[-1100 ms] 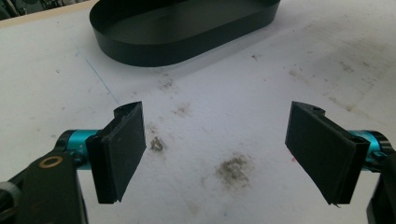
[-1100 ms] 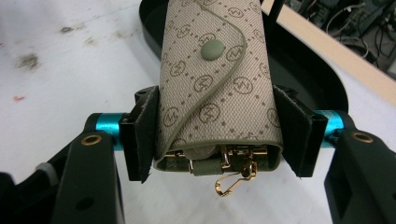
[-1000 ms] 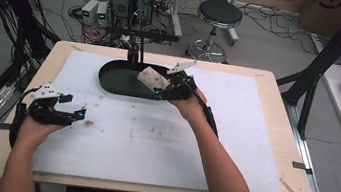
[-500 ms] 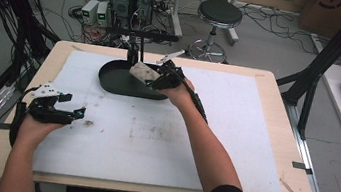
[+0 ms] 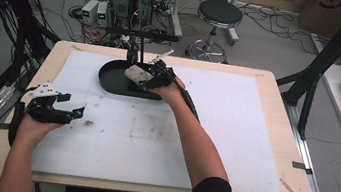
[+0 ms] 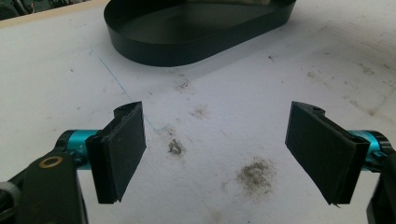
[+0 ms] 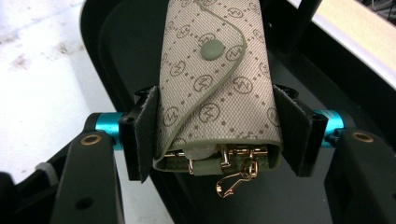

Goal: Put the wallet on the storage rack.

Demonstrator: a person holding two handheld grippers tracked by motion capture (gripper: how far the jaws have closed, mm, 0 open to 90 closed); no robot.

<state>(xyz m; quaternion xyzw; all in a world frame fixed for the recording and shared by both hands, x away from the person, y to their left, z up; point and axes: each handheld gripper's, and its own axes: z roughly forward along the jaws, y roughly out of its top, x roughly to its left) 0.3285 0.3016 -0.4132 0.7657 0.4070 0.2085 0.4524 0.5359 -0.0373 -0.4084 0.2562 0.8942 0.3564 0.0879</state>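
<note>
A beige patterned key pouch (image 7: 217, 88) with a snap flap and gold clips at its near end is clamped between the pads of my right gripper (image 7: 219, 135). In the high view that right gripper (image 5: 146, 78) holds the key pouch (image 5: 134, 74) over the black oval tray (image 5: 110, 81) at the back of the white mat. My left gripper (image 5: 75, 111) rests at the mat's left side, its jaws wide apart. In the left gripper view, only stained mat lies between the pads of the left gripper (image 6: 217, 149), and the tray (image 6: 187, 42) sits well ahead.
The white mat (image 5: 233, 135) covers a wooden table and carries dirt smudges (image 6: 254, 172) near the left gripper. A black stand post (image 5: 141, 46) rises right behind the tray. Cables, electronics boxes and a stool (image 5: 219, 14) are on the floor beyond the table.
The right hand has carried the pouch leftward and slightly lower, from the tray's right end to above its middle. The left hand has stayed where it was.
</note>
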